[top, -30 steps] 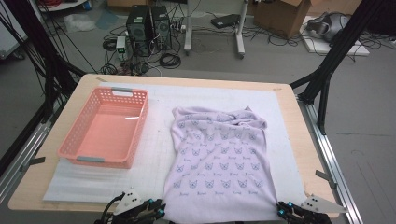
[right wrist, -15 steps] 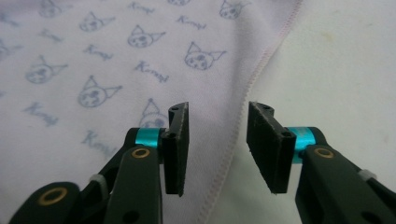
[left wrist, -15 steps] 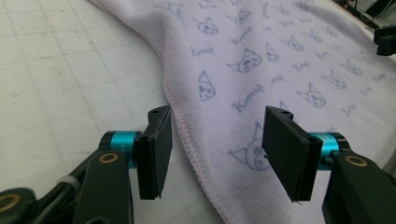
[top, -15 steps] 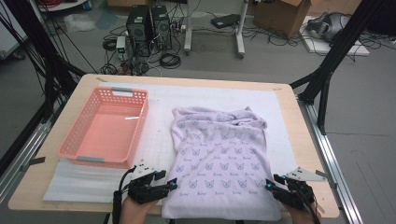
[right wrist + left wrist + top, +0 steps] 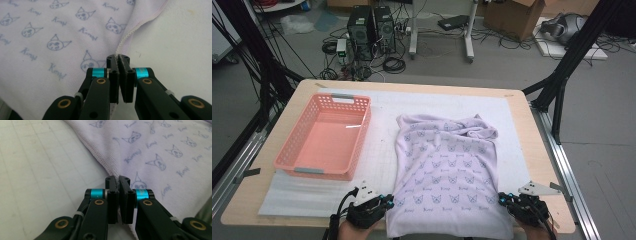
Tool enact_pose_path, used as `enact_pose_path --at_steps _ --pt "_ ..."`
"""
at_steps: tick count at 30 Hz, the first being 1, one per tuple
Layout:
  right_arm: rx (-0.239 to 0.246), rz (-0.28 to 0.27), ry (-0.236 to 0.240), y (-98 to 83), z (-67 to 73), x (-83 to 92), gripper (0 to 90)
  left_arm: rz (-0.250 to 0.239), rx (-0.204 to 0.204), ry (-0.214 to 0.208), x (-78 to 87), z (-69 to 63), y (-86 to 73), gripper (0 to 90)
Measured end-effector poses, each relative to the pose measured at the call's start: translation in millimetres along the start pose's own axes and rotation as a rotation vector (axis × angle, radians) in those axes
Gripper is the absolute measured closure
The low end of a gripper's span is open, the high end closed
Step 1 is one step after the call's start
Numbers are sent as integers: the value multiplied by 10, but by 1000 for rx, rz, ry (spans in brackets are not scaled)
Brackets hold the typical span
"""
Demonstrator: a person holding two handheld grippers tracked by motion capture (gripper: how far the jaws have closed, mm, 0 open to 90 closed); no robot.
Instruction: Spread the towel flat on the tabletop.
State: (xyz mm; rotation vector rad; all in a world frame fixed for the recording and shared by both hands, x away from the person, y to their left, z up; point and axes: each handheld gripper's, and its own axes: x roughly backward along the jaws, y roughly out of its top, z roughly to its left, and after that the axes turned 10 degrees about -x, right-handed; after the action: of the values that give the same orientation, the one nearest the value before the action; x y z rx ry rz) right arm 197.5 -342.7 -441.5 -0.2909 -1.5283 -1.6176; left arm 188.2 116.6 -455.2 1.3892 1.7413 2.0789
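A: Layout on the worktop [image 5: 532, 150]?

B: Lilac towel [image 5: 447, 175] with a cat print lies flat on the white mat [image 5: 382, 150], right of centre. Its far end is bunched into folds; its near hem reaches the worktop's front edge. Pink basket [image 5: 324, 137] sits to the left, well apart from the towel, with a strip of bare mat between them.

A: Free room?

B: Bare mat beyond the towel up to the far edge. On the right there is a narrow strip of mat, then bare wood out to the worktop's right edge. Black frame legs stand off both sides of the worktop. Cables and PC towers are on the floor behind.

A: Left gripper?

B: Left gripper [image 5: 118, 180] is at the towel's near-left corner, just beside the front edge. Its jaws have just been closing; the fingers [image 5: 112, 195] are now clenched on the towel's stitched side hem, with fabric pinched between the pads. Mat is on one side of them, printed cloth on the other.

A: Right?

B: Right gripper [image 5: 118, 58] is at the near-right corner. Its jaws have also just been closing, and its fingers [image 5: 127, 75] now grasp the towel's hem, whose stitching runs straight into the gap. Towel lies to its left in the right gripper view, bare mat to its right.

A: Towel lifted?

B: It lies on the mat; both corners are low, at surface level.
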Motion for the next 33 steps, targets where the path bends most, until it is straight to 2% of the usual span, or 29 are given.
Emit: enact_pose_path --at_steps 4,8,11,12,13,14,15,18,20,23,26,27,28,29,30,31,32,33 --pt "0 0 19 -67 24 110 872 -3 2 -14 118 -30 -44 857" --pt "10 2 35 -178 54 248 873 0 -20 -37 244 -86 -89 857" --pt "16 11 61 -281 96 333 872 -5 -20 -51 301 -121 -118 849" --pt "28 19 65 -297 102 347 865 -11 -22 -58 300 -124 -120 808" --pt "34 16 64 -302 105 350 852 -24 -18 -51 288 -117 -111 722" --pt "28 4 68 -292 102 357 805 -40 -9 -49 271 -100 -91 603" --pt "20 -11 66 -269 98 358 754 -55 -3 -45 250 -78 -64 561" --pt "5 -53 57 -169 92 312 664 -87 15 -25 157 12 35 481" --pt "1 -57 18 -84 84 227 623 -85 21 -8 72 78 98 477" --pt "-23 -57 -16 42 54 57 591 -60 37 -9 -62 142 166 465" --pt "-27 -33 -50 129 43 -107 577 -22 25 -25 -205 119 203 459" --pt "-20 -16 -60 153 40 -173 583 -14 21 -29 -234 101 205 460" --pt "-18 -2 -66 160 42 -206 597 -10 -1 -20 -262 70 204 461" --pt "-8 -7 -72 166 44 -224 664 -11 -22 0 -267 34 201 474" --pt "-2 -4 -56 170 37 -219 779 -12 -37 7 -269 14 193 581" --pt "-2 4 -33 167 37 -217 845 -13 -86 19 -260 -23 168 706" --pt "19 8 -24 159 50 -212 851 -13 -96 12 -244 -26 157 786" --pt "28 12 -21 154 57 -201 854 -5 -78 -4 -216 -16 154 820"
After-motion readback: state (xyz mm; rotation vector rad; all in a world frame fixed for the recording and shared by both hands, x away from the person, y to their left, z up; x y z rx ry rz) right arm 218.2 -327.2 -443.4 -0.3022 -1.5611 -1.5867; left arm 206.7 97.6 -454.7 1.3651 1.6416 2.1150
